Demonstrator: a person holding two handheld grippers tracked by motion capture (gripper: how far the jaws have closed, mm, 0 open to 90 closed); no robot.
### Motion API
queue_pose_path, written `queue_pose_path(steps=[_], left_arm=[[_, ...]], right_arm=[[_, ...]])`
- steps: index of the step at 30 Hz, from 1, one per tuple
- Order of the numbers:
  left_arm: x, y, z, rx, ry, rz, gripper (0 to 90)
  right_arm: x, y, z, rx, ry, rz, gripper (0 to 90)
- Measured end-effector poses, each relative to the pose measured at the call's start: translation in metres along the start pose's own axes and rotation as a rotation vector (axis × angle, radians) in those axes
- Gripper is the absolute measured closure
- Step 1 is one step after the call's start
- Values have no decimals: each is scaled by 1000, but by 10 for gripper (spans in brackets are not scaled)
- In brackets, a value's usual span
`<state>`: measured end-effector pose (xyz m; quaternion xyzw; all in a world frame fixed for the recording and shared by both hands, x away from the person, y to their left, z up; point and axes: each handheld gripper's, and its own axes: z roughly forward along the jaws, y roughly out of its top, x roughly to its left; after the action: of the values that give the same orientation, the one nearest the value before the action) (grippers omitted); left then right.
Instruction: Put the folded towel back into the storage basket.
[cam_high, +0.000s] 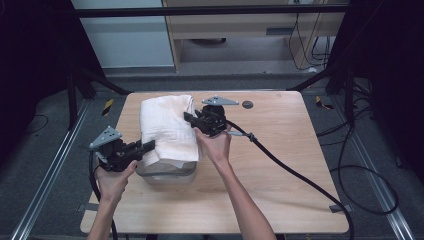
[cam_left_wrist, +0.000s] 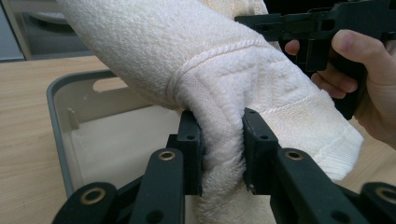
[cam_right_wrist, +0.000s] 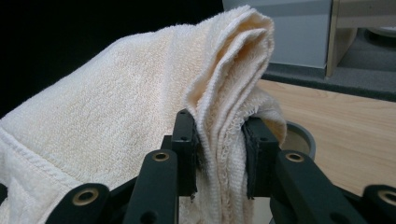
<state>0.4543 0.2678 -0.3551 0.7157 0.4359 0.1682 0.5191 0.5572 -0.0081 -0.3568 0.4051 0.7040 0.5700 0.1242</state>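
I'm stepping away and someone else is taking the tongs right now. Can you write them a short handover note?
Left tongs: shut on the near end of the folded white towel.
Right tongs: shut on the towel's far folded edge.
Towel: held between both tongs, stretched above the grey-rimmed bin at the table's near left; its near end hangs over the bin.
Done: towel folded and gripped at both ends.
Left: probably lower it into the bin, then open both tongs.
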Motion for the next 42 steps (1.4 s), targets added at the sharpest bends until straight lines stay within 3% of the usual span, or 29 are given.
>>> queue_pose_path(steps=[8,22,31,42], left_arm=[[14,-11,6,32,9,-16,714],[34,-31,22,113,74,-46,713],[43,-40,39,168,137,-60,710],[45,-47,52,211,174,-58,670]], right_arm=[[-3,-14,18,33,-4,18,704],[-7,-41,46,83,-25,45,700],[-12,-55,60,107,-66,38,691],[-13,-66,66,146,-129,-27,663]])
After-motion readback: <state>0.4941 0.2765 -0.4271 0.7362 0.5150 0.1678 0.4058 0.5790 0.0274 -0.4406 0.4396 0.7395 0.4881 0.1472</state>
